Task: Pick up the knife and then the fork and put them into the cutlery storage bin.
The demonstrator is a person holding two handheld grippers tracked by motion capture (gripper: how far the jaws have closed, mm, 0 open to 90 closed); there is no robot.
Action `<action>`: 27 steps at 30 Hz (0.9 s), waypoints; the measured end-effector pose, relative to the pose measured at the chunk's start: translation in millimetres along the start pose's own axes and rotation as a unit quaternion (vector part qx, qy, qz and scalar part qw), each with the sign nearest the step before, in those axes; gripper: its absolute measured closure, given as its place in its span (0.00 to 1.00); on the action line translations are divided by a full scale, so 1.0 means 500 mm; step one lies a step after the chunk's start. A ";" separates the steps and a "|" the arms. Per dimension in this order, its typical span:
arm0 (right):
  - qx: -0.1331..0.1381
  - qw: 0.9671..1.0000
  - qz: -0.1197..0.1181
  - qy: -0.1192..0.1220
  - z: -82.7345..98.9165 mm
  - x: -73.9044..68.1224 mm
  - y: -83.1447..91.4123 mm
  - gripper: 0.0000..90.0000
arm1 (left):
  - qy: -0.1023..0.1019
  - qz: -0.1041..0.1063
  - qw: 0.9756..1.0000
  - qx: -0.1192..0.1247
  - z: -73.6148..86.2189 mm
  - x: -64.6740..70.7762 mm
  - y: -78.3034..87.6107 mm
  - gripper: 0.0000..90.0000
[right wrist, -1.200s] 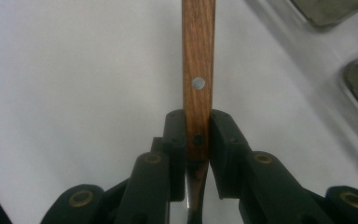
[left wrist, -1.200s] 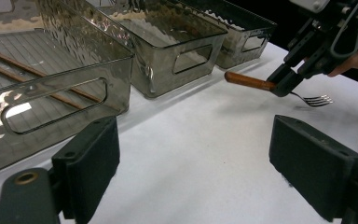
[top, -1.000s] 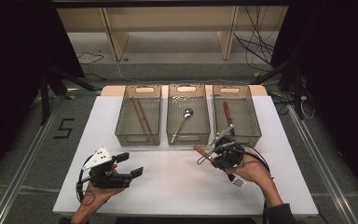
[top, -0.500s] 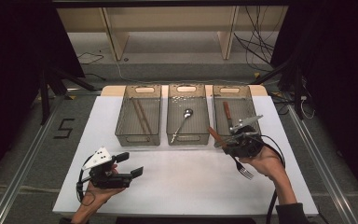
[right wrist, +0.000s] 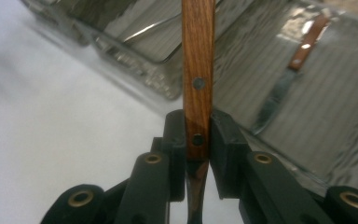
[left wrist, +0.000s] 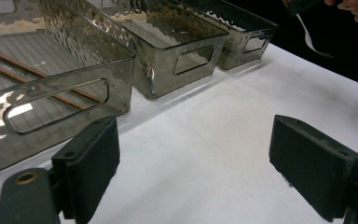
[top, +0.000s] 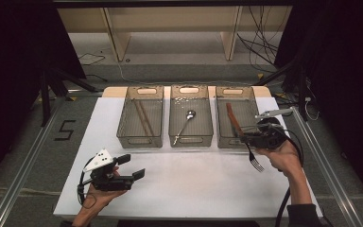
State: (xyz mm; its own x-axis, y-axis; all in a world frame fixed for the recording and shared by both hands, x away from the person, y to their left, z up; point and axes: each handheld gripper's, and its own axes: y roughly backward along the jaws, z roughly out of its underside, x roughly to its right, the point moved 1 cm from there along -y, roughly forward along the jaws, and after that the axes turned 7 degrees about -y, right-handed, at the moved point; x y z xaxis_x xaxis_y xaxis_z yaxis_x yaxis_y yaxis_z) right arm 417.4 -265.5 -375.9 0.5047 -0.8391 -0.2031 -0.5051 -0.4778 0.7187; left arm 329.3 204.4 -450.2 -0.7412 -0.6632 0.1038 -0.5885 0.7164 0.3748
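your right gripper (right wrist: pixel 196 154) pinches the fork (top: pixel 254 160) by its wooden handle, near the right bin (top: pixel 246 141); drop-in is left; left gripper (left wrist: pixel 193 172) jaws spread, empty

The right gripper (top: pixel 246 139), clamping the fork (top: pixel 254 158), has moved from mid-table to the right-hand bin (top: pixel 236 142).

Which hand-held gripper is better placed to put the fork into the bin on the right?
Right. The right hand-held gripper already clamps the fork at the right bin; the left hand-held gripper is open, far away.
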 end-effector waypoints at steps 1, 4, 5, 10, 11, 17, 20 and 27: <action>0.000 1.000 0.000 0.000 0.000 0.000 0.000 0.87 | 0.000 0.000 1.000 0.001 0.000 0.000 0.000 0.17; 0.023 0.999 0.008 -0.020 -0.021 0.023 0.011 0.87 | 0.001 -0.002 1.000 0.001 0.000 -0.001 0.000 0.17; 0.028 0.999 0.013 -0.024 -0.028 0.027 0.013 0.87 | 0.000 -0.001 1.000 0.001 0.000 -0.001 0.000 0.17; 0.045 0.998 0.016 -0.036 -0.058 0.040 0.016 0.87 | 0.000 -0.002 1.000 0.002 0.000 -0.001 0.000 0.17; 0.051 0.998 0.018 -0.042 -0.073 0.044 0.015 0.87 | 0.000 -0.001 1.000 0.001 0.000 -0.001 0.000 0.17; 0.074 0.996 0.023 -0.052 -0.111 0.052 0.009 0.87 | 0.001 -0.001 1.000 0.002 0.000 -0.001 0.000 0.17; 0.085 0.994 0.030 -0.062 -0.126 0.058 0.002 0.87 | 0.000 -0.001 1.000 0.002 0.000 -0.001 0.001 0.17; 0.105 0.990 0.051 -0.085 -0.148 0.073 -0.014 0.87 | 0.000 0.000 1.000 0.003 0.000 -0.001 0.000 0.17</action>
State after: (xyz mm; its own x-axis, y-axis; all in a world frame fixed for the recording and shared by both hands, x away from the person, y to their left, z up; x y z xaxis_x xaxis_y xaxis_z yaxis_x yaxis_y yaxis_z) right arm 491.0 -273.7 -339.1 0.3287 -0.9084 -0.2584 -0.6908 -0.4178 0.5901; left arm 329.6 204.6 -450.2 -0.7406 -0.6639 0.1041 -0.5908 0.7170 0.3699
